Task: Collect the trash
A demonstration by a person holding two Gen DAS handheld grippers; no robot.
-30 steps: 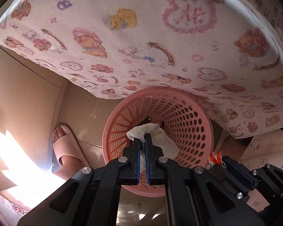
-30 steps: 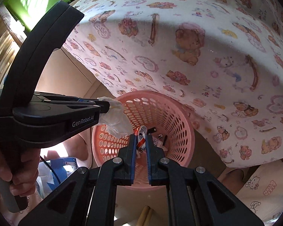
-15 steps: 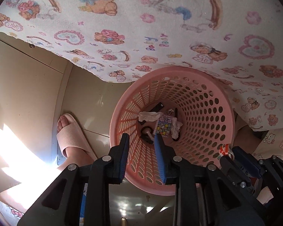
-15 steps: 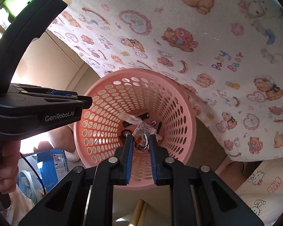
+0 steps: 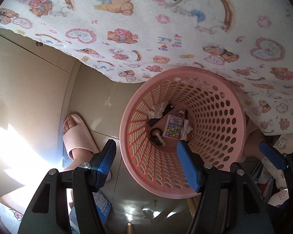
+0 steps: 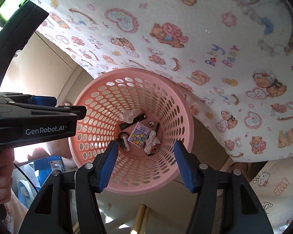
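A pink perforated basket (image 5: 214, 117) (image 6: 99, 117) stands on the floor right below both grippers. On its bottom lie a crumpled white tissue (image 5: 157, 110) (image 6: 129, 115), a colourful checked packet (image 5: 173, 128) (image 6: 140, 134), a small red-and-white wrapper (image 6: 153, 150) and some black pieces. My left gripper (image 5: 146, 143) hangs over the basket's left rim, pointing straight down. Its jaws are opening, with nothing held between them. Above the basket's mouth, my right gripper (image 6: 145, 143) is also opening and holds nothing. One of its blue fingers (image 5: 269, 156) shows at the right in the left wrist view.
A white cloth printed with bears and hearts (image 5: 146, 29) overhangs the basket's far side. A foot in a pink slipper (image 5: 78, 136) stands left of the basket on beige tiles. A blue box (image 5: 103, 204) and a brass-coloured rod (image 6: 140, 218) lie near me.
Both grippers have gone from shut to open. The tissue left the left gripper and the wrapper left the right; both now lie in the basket. The right gripper came lower.
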